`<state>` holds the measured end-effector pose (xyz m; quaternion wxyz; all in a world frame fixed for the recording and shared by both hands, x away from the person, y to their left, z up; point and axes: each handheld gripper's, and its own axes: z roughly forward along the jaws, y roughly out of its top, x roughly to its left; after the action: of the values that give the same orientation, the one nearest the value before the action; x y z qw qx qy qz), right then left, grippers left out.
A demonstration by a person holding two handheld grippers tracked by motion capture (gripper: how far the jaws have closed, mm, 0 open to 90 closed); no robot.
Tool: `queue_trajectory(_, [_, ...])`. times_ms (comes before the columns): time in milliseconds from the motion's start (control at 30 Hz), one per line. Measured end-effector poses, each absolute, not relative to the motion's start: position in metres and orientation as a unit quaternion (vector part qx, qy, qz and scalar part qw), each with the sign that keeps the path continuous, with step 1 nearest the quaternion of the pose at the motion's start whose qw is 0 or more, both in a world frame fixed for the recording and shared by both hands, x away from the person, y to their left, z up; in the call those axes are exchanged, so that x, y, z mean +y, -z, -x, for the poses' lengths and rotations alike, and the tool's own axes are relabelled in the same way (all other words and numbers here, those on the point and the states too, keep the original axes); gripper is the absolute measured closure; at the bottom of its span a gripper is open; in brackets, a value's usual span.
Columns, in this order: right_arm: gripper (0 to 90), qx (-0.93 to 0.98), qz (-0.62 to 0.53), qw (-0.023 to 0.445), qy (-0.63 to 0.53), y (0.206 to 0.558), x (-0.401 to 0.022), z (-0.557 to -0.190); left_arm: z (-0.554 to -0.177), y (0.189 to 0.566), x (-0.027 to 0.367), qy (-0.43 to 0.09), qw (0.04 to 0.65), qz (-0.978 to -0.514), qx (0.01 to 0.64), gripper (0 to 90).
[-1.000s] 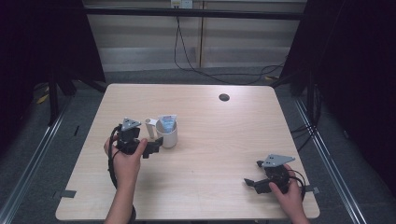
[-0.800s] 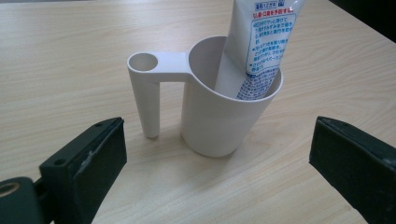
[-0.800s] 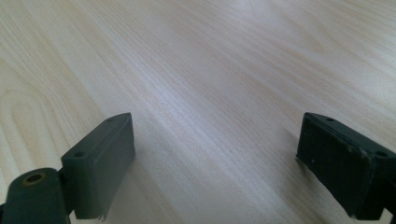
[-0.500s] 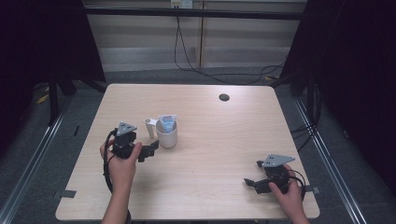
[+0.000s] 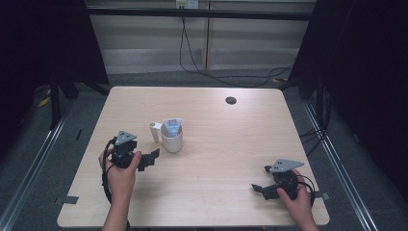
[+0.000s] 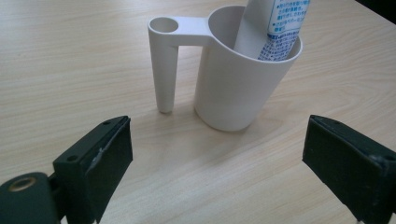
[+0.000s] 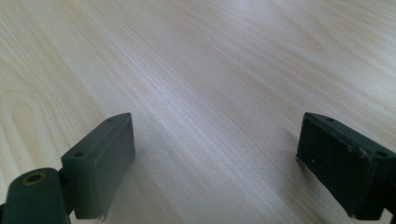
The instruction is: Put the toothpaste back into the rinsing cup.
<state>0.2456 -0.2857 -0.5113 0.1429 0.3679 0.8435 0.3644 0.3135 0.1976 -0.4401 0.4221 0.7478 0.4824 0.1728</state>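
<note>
1. The fingers of the left gripper stand wide apart and grasp nothing; they have just been closing a little, with only bare counter between them.
2. Just ahead of them the white cup stands upright on the counter, apart from the fingers.
3. A toothpaste tube leans inside the cup, and a hollow post hangs from its rim.
4. The fingers of the right gripper are released too, over bare wood, well apart from the cup.
</note>
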Motion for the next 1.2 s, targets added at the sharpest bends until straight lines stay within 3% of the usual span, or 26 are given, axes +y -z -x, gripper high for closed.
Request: queue_trajectory(1200, [10.7,0.843,-0.368,0.143,-0.365,0.511,-0.286,-0.246,-0.296,0.496,0.214,-0.180,0.361,-0.769,0.496,12.1])
